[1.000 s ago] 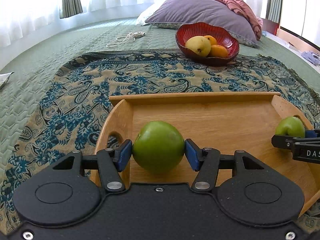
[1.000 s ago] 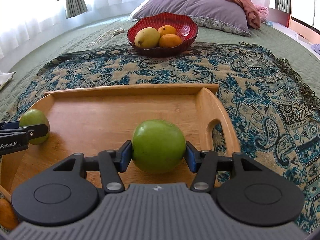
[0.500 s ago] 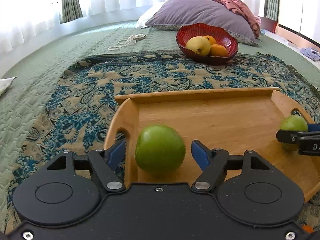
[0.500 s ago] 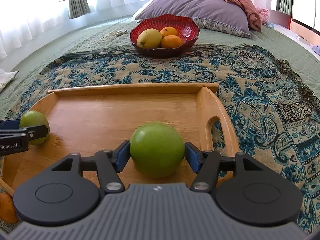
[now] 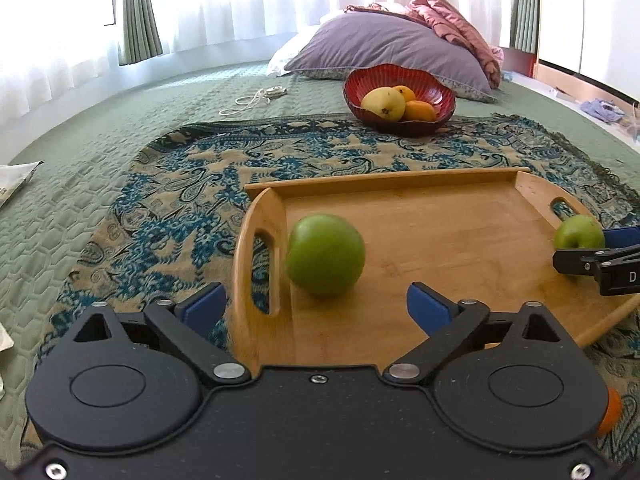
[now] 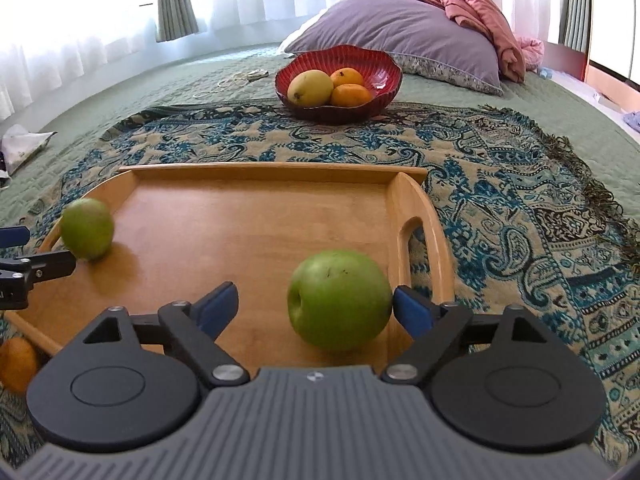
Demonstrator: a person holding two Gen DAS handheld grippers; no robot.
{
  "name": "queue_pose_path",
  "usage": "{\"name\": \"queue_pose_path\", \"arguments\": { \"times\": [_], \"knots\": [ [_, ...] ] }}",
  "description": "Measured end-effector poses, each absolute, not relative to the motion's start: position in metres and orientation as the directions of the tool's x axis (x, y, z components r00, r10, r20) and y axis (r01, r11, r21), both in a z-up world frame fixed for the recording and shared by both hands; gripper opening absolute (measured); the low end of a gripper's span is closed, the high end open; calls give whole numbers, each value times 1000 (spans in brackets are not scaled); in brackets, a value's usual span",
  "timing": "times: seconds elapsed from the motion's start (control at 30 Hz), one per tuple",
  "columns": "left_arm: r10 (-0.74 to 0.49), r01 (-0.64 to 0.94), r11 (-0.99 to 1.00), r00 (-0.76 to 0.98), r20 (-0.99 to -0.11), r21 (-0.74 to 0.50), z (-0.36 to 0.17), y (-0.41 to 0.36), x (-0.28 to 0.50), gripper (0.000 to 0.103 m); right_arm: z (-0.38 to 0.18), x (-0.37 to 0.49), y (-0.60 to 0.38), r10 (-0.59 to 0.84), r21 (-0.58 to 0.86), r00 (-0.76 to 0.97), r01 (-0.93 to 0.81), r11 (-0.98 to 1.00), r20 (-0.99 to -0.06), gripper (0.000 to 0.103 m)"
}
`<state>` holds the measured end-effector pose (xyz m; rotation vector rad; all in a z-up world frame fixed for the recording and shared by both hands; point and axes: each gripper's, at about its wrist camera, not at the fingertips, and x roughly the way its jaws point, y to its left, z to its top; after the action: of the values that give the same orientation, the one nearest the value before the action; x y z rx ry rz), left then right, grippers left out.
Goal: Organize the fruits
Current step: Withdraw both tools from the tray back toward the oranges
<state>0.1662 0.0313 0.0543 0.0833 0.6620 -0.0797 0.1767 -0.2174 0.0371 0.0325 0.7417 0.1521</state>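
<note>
A wooden tray (image 5: 420, 216) (image 6: 248, 200) lies on a patterned throw. One green apple (image 5: 325, 254) rests on the tray by its left handle, also seen in the right wrist view (image 6: 86, 227). My left gripper (image 5: 317, 306) is open and empty behind it. A second green apple (image 6: 339, 299) (image 5: 578, 232) rests by the right handle. My right gripper (image 6: 316, 304) is open; its right pad is at or very near the apple, the left pad is apart.
A red bowl (image 5: 436, 92) (image 6: 384, 68) with a mango and oranges stands beyond the tray, before a purple pillow (image 5: 384, 46). An orange (image 6: 16, 362) (image 5: 610, 410) lies on the throw near the tray's front edge. A white cord (image 5: 252, 98) lies on the green bedspread.
Both grippers have opened and let go of their green apples, which now rest on the tray. Both grippers have drawn back a little.
</note>
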Motion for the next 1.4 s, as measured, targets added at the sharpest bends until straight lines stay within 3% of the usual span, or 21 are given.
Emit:
{"name": "queue_pose_path", "arguments": {
  "times": [0.83,1.4],
  "knots": [
    [-78,112,993,832,-549,28,41,48,79,103,39,77,-195,201,5,816,-236,972,-541,101],
    [-73,137,987,848,-525,85,20,45,43,103,13,30,-172,245,-65,812,-326,943,-529,103]
  ]
}}
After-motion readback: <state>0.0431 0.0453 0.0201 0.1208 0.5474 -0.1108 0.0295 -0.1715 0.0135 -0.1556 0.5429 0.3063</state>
